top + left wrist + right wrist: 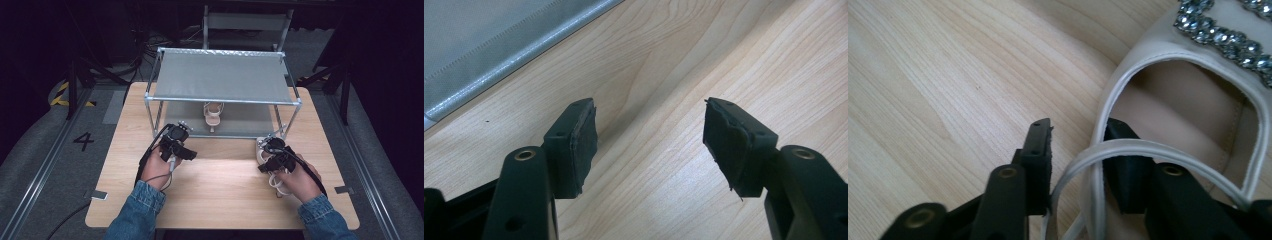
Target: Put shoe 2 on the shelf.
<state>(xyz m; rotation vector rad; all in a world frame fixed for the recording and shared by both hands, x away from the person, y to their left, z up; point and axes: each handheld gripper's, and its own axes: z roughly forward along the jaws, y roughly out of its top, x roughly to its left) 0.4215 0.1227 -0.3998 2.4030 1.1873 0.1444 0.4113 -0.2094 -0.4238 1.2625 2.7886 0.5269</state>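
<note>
Right gripper (1073, 150) straddles the sandal's (1198, 100) side edge and thin strap (1148, 147), one jaw inside, one outside; can't tell if they're clamped. Sandal lies on the table (225, 185) near the rack's (225, 77) right front leg. Left gripper (649, 140) jaws spread wide, nothing between, over bare wood. Second sandal (213, 115) on the rack's lower shelf.

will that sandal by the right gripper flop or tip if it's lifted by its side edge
The sandal would probably tilt, since the right gripper straddles only its thin side edge. Its loose thin strap looks floppy and would likely dangle. The smooth, glossy edge may slip.
</note>
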